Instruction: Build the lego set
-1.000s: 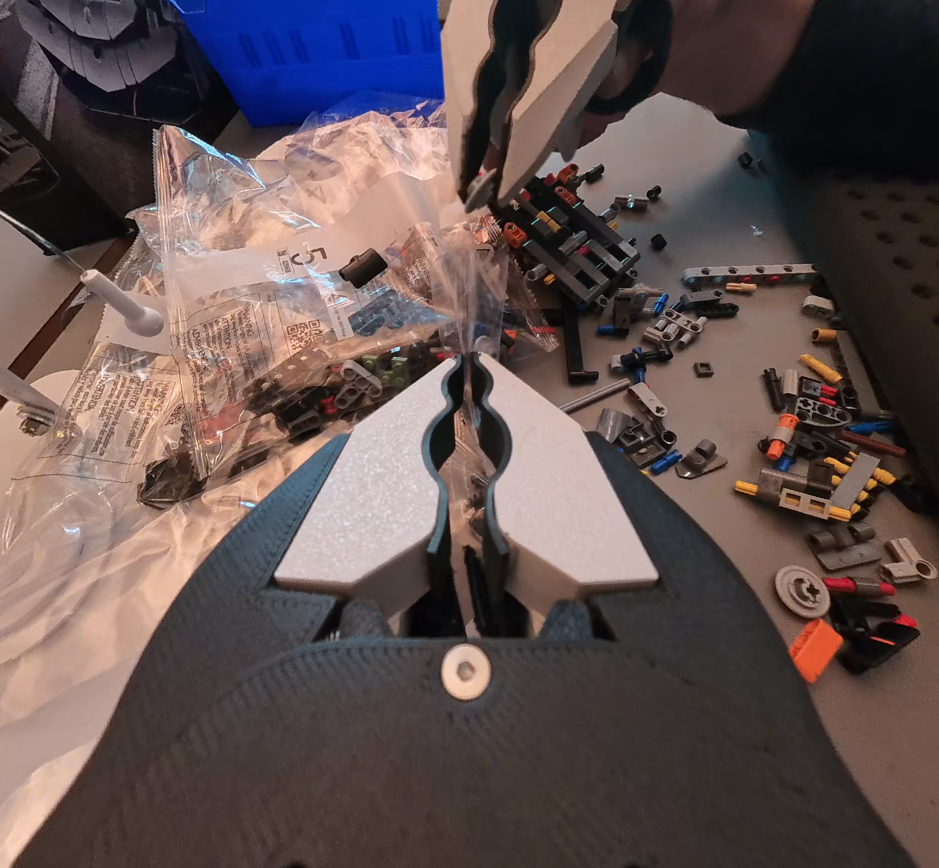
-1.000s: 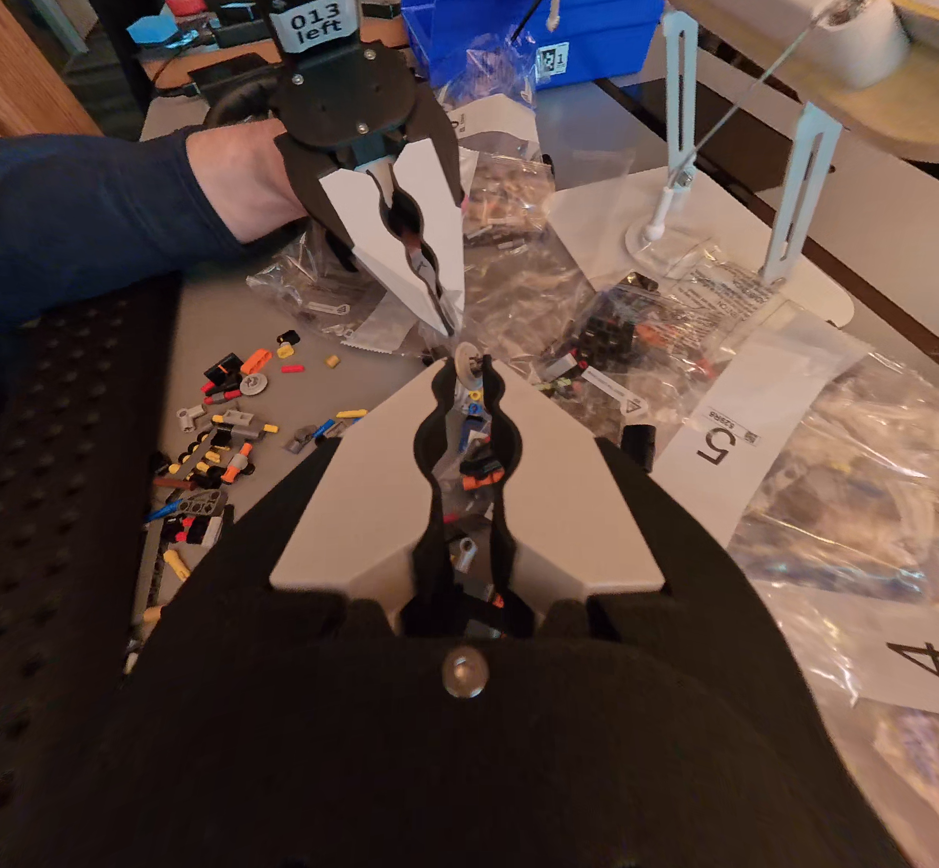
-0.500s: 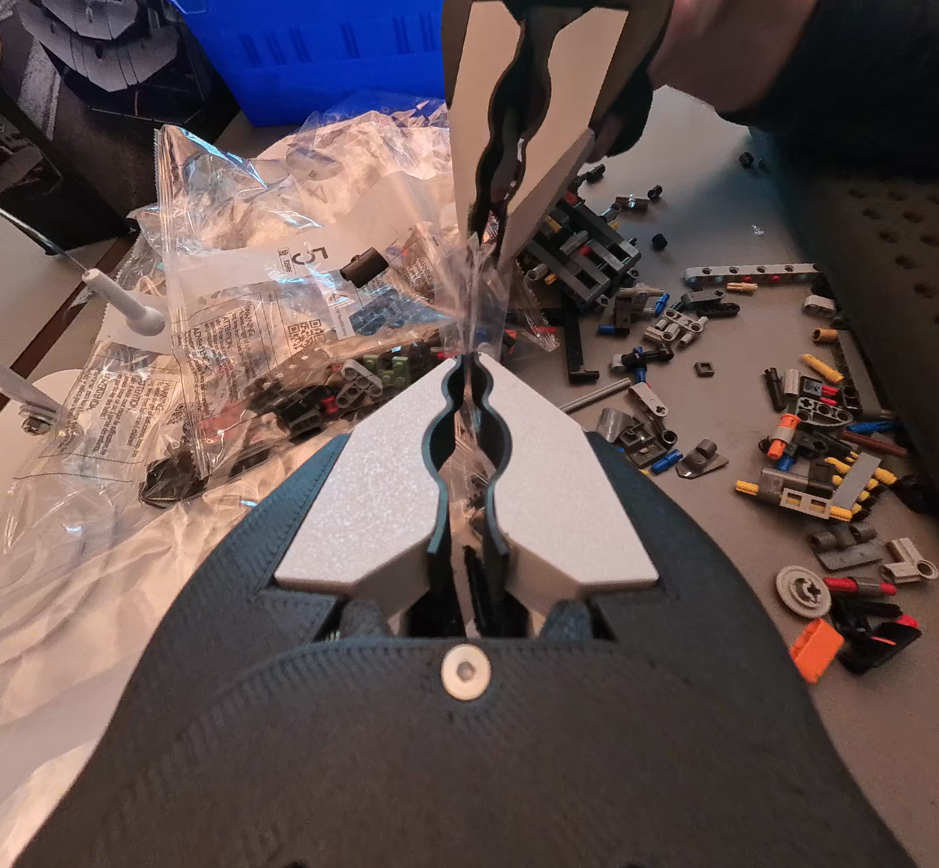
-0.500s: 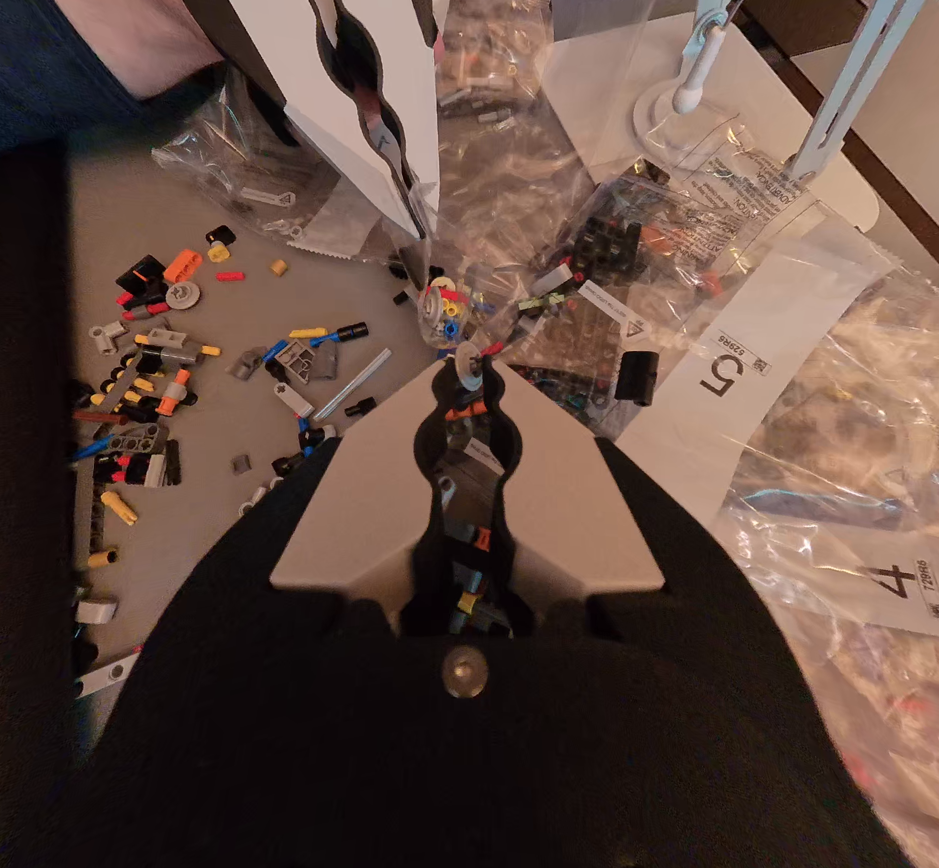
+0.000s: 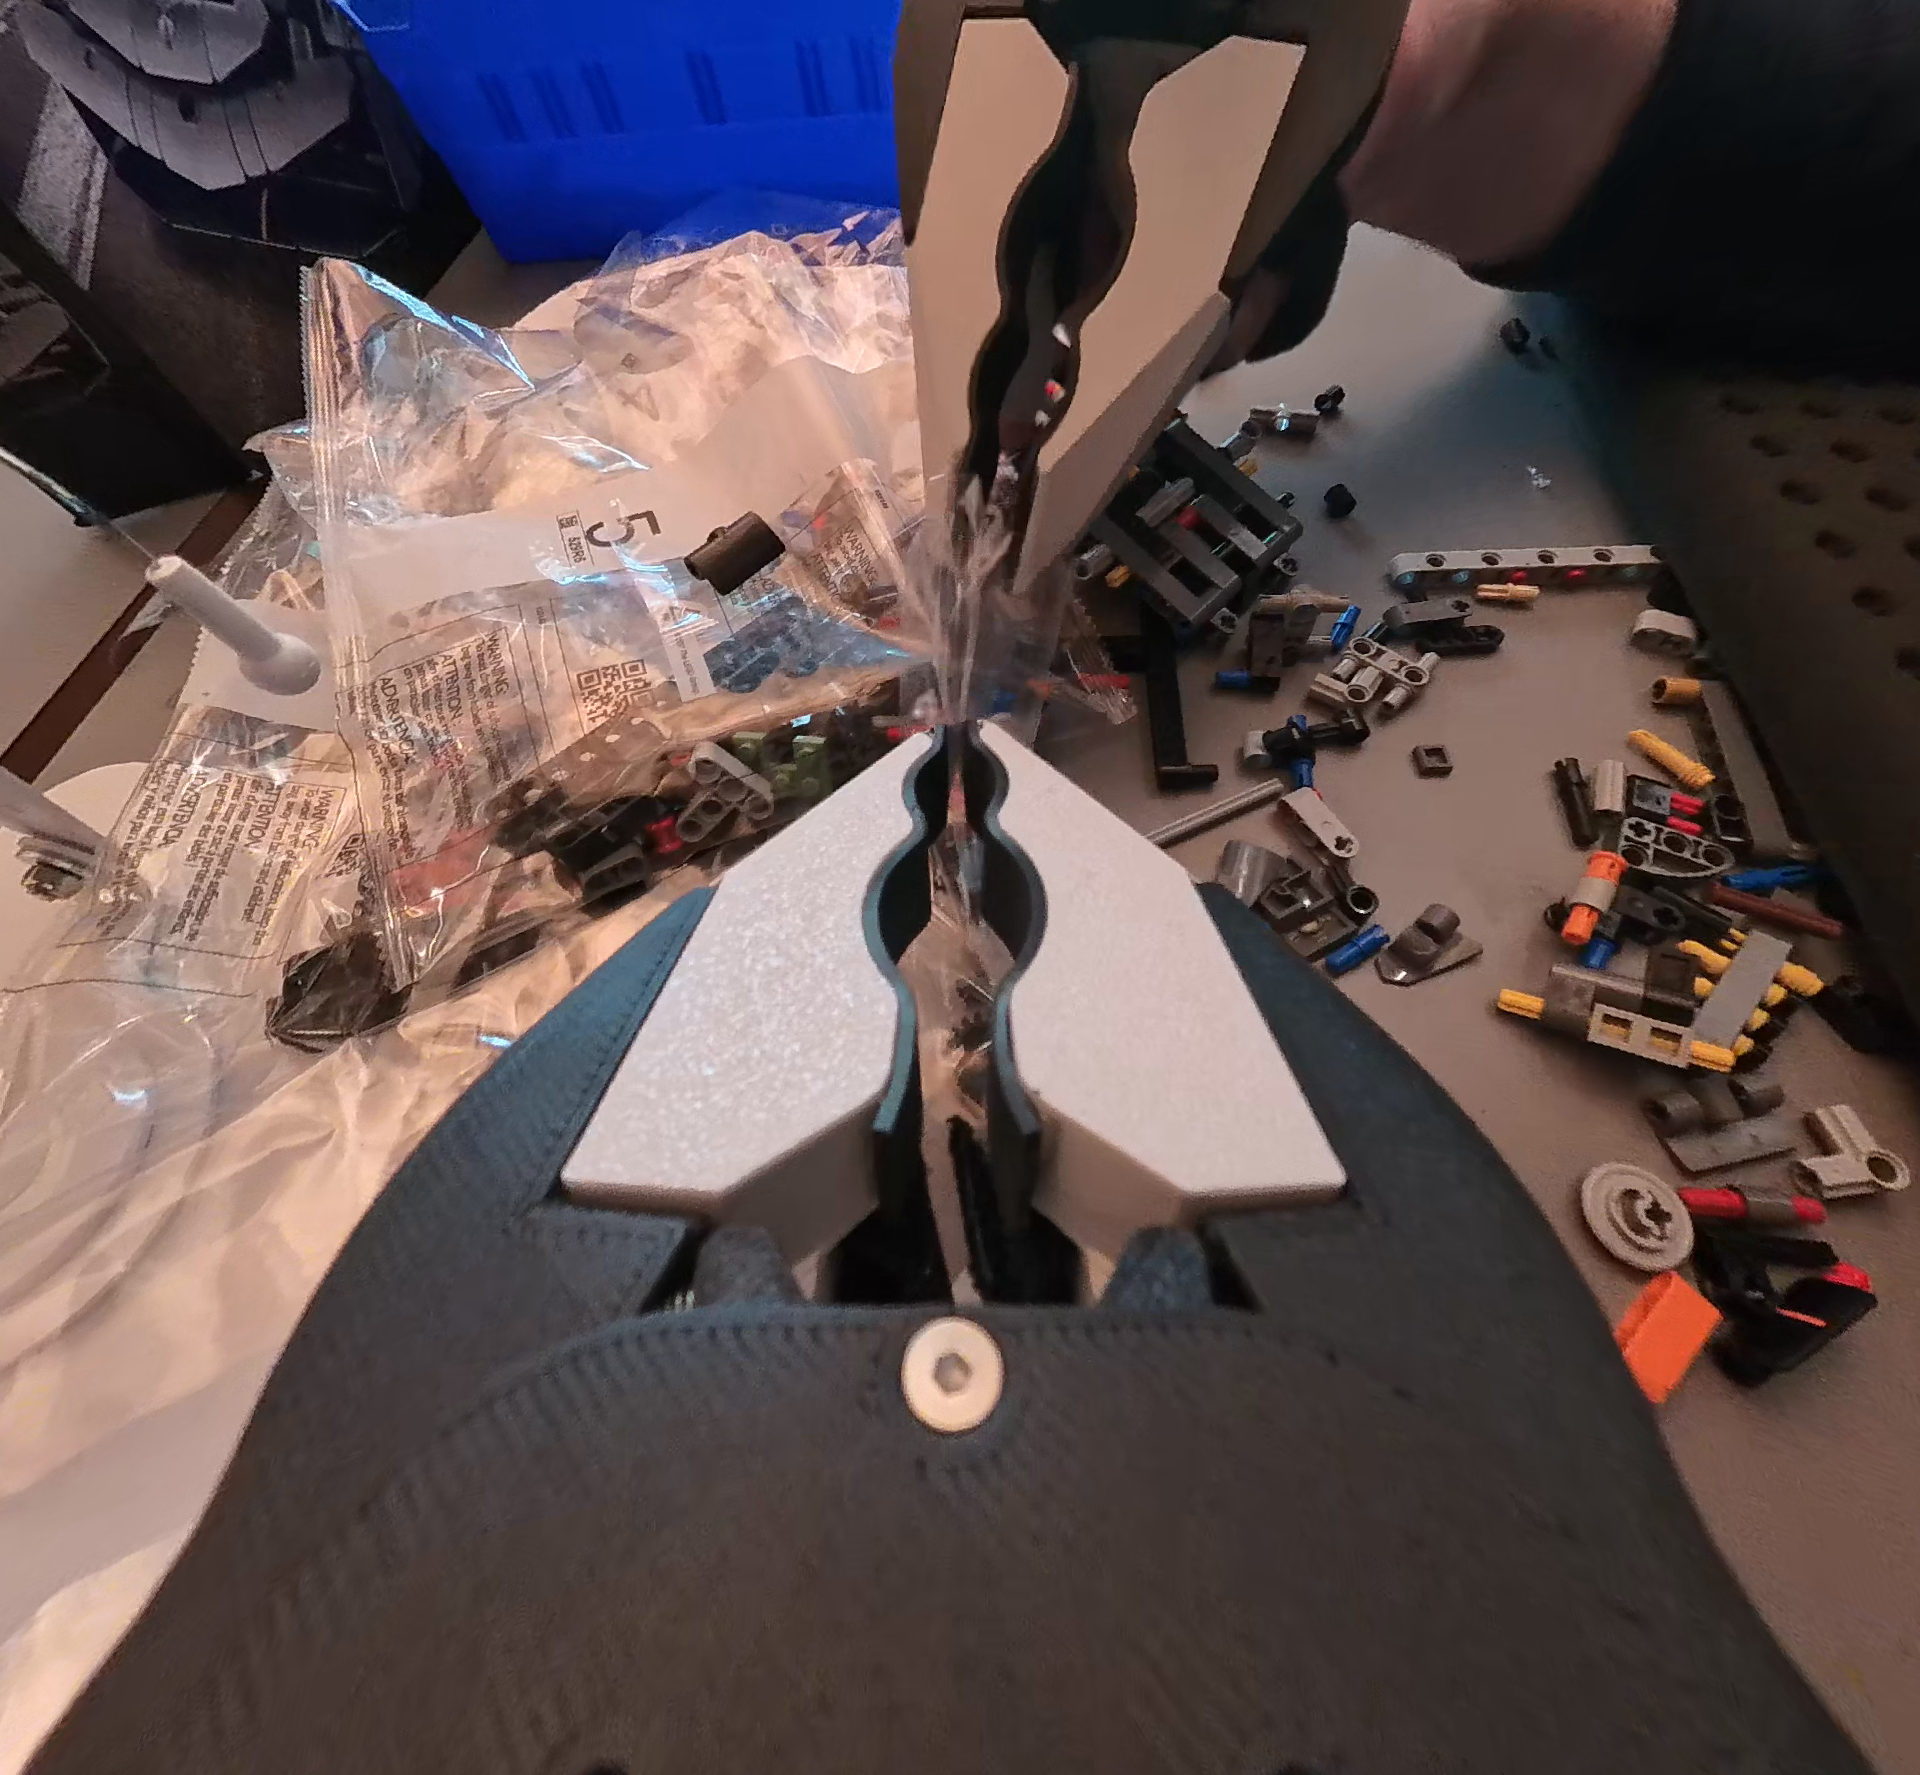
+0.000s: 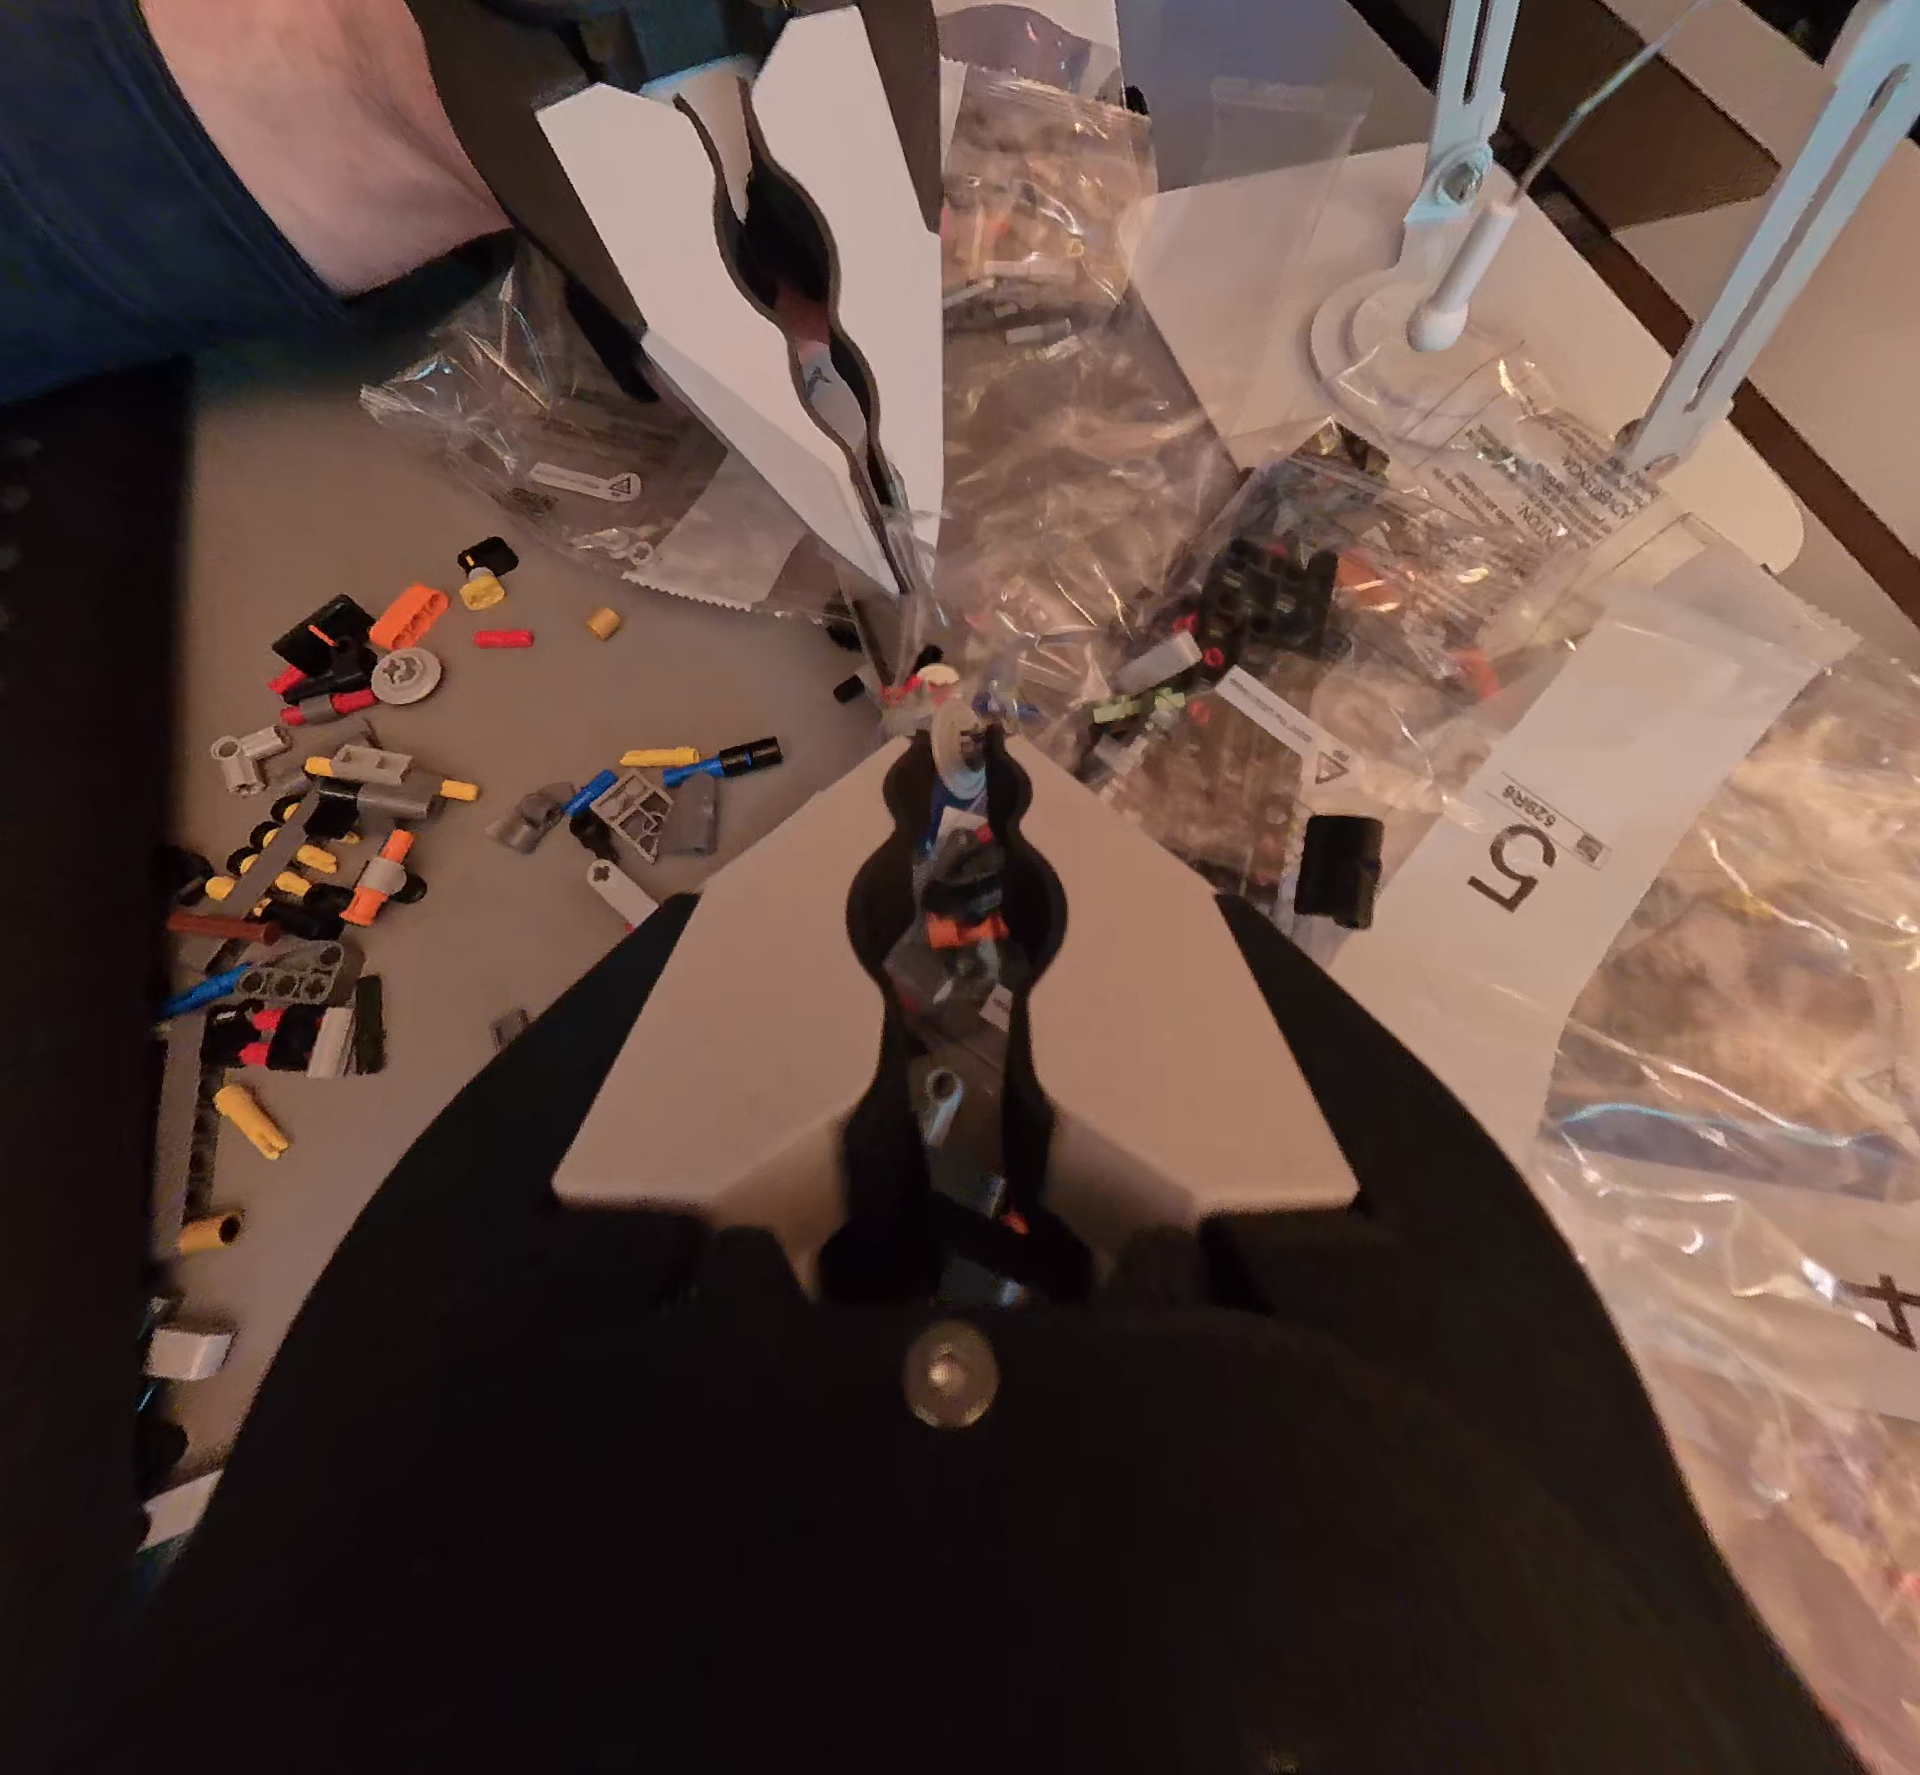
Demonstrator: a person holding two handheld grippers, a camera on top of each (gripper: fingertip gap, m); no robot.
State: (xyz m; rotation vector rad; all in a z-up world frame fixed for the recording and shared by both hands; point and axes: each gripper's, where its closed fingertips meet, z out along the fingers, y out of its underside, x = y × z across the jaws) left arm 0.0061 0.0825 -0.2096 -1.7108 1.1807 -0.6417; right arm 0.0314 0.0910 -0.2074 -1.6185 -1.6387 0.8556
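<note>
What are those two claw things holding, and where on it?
Both hold one small clear plastic bag of pieces: the left hand-held gripper and right hand-held gripper pinch the same bunched edge between them.

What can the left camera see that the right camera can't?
Only the left wrist view shows the blue bin and the half-built black frame. Only the right wrist view shows the white stand standing up tall. Both show the small clear bag pinched between the two shut claws, the left claw and the right claw, plus loose pieces such as the grey wheel on the table.
</note>
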